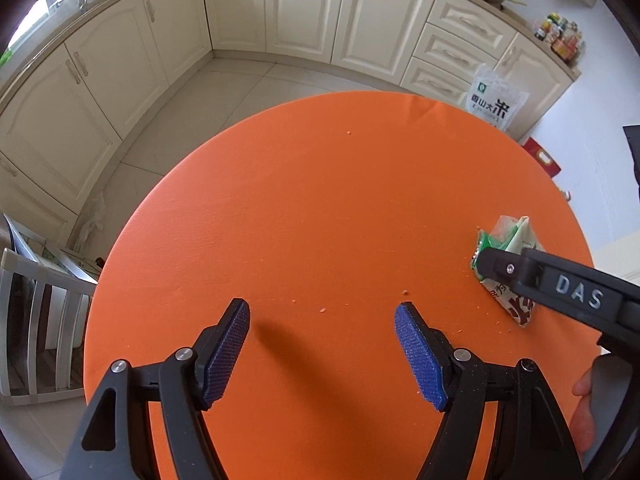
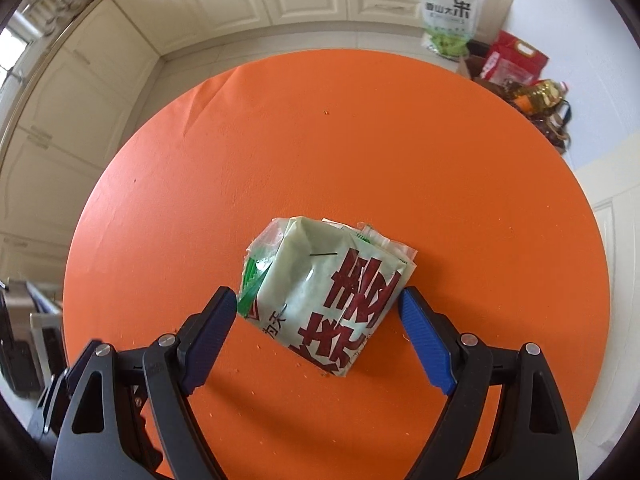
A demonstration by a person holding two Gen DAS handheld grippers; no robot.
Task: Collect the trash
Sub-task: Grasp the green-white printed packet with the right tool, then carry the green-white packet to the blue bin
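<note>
Right gripper [image 1: 490, 260] hides part of the wrapper [image 1: 504, 236]

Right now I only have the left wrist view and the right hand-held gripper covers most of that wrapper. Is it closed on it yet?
Observer: No. The right hand-held gripper is open, its jaws on either side of the wrapper, which lies on the table.
Operator: What does the wrapper look like whole?
Observer: A folded pale green packet with large red characters.
Operator: Anything on the floor beyond the table's right side?
Observer: Red bags beside the rice bag.
</note>
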